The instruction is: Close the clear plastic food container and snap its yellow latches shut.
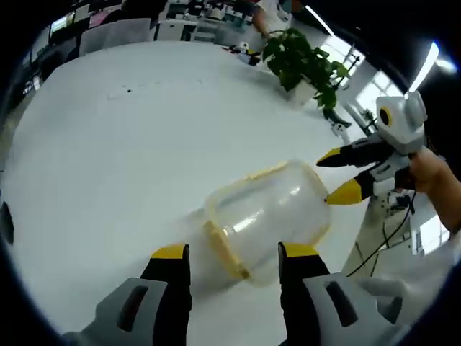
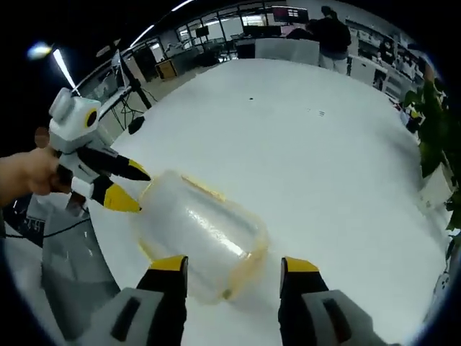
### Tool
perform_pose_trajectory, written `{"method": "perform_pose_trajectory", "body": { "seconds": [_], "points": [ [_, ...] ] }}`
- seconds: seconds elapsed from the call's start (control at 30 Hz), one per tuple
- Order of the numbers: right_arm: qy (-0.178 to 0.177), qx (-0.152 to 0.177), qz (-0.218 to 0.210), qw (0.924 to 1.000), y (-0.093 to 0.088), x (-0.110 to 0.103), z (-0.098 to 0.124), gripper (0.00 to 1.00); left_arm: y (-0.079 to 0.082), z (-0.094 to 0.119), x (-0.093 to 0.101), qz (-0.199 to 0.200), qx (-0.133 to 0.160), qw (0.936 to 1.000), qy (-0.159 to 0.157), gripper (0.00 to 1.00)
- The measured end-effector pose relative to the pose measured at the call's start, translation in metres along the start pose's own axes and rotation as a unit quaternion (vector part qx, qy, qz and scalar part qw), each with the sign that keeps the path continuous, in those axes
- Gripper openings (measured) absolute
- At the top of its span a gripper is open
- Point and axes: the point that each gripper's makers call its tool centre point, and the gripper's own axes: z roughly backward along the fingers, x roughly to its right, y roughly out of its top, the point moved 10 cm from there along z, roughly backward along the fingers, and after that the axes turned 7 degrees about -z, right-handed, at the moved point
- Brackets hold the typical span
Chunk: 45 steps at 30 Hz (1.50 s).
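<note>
Now the clear container (image 1: 268, 216) lies sideways on the white table (image 1: 130, 144).

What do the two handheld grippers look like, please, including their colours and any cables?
Both match. The left gripper has black jaws with yellow tips rising from a grey body with dark slots; so does the right gripper. From the side, each shows a pale grey housing with a yellow-ringed round mark. A thin black cable hangs below the right one.
</note>
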Motion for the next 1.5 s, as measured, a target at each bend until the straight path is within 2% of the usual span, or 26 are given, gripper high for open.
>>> {"method": "perform_pose_trajectory", "body": {
  "seconds": [0.07, 0.1, 0.17, 0.27, 0.6, 0.67, 0.73, 0.77, 0.83, 0.87, 0.9, 0.97, 1.03, 1.37, 1.4, 1.5],
  "points": [
    [-0.009, -0.001, 0.001, 1.0, -0.001, 0.0, -0.003, 0.44, 0.001, -0.003, 0.003, -0.051, -0.001, 0.9987, 0.008, 0.48],
    [-0.01, -0.008, 0.003, 0.9999, -0.002, -0.001, -0.006, 0.44, -0.001, -0.006, 0.006, -0.056, -0.004, 0.9984, 0.005, 0.47],
    [0.005, -0.023, -0.002, 0.9997, -0.006, -0.006, -0.008, 0.42, -0.002, -0.007, 0.009, -0.018, -0.007, 0.9998, -0.004, 0.42],
    [0.0, -0.021, 0.003, 0.9998, -0.006, -0.009, -0.01, 0.44, 0.0, -0.009, 0.01, -0.04, -0.009, 0.9991, 0.008, 0.43],
    [-0.015, -0.04, -0.011, 0.999, -0.002, -0.014, -0.013, 0.45, 0.001, -0.011, 0.01, -0.018, -0.018, 0.9997, 0.004, 0.41],
    [-0.025, -0.037, -0.019, 0.9988, -0.002, -0.018, -0.015, 0.46, 0.001, -0.011, 0.009, -0.028, -0.019, 0.9994, 0.002, 0.4],
    [-0.029, -0.039, -0.018, 0.9986, -0.001, -0.022, -0.016, 0.48, 0.002, -0.013, 0.008, -0.015, -0.017, 0.9997, 0.0, 0.38],
    [-0.029, -0.042, -0.015, 0.9986, -0.001, -0.022, -0.017, 0.48, -0.002, -0.018, 0.008, 0.002, -0.02, 0.9998, 0.0, 0.38],
    [-0.029, -0.045, -0.017, 0.9984, 0.001, -0.019, -0.019, 0.48, -0.002, -0.018, 0.009, -0.014, -0.025, 0.9996, -0.002, 0.38],
    [-0.027, -0.045, -0.018, 0.9985, 0.0, -0.019, -0.018, 0.47, -0.002, -0.018, 0.007, -0.007, -0.024, 0.9997, -0.003, 0.38],
    [-0.012, -0.039, -0.017, 0.999, 0.001, -0.02, -0.02, 0.46, -0.002, -0.018, 0.009, -0.012, -0.024, 0.9996, -0.003, 0.38],
    [-0.008, -0.045, -0.049, 0.9977, 0.004, -0.017, -0.02, 0.46, -0.002, -0.021, 0.009, -0.008, -0.022, 0.9997, -0.003, 0.38],
    [-0.011, -0.046, -0.032, 0.9984, 0.003, -0.016, -0.02, 0.46, 0.0, -0.02, 0.009, -0.009, -0.023, 0.9997, -0.002, 0.38],
    [-0.005, -0.036, -0.041, 0.9985, -0.002, -0.015, -0.017, 0.49, 0.0, -0.016, 0.006, -0.004, -0.014, 0.9999, -0.005, 0.4],
    [0.002, -0.042, -0.024, 0.9988, -0.003, -0.015, -0.016, 0.5, 0.001, -0.017, 0.005, -0.003, -0.014, 0.9999, -0.006, 0.4],
    [0.005, -0.046, -0.008, 0.9989, -0.005, -0.017, -0.015, 0.53, 0.002, -0.015, 0.007, -0.009, -0.012, 0.9999, -0.004, 0.41]
  ]
}}
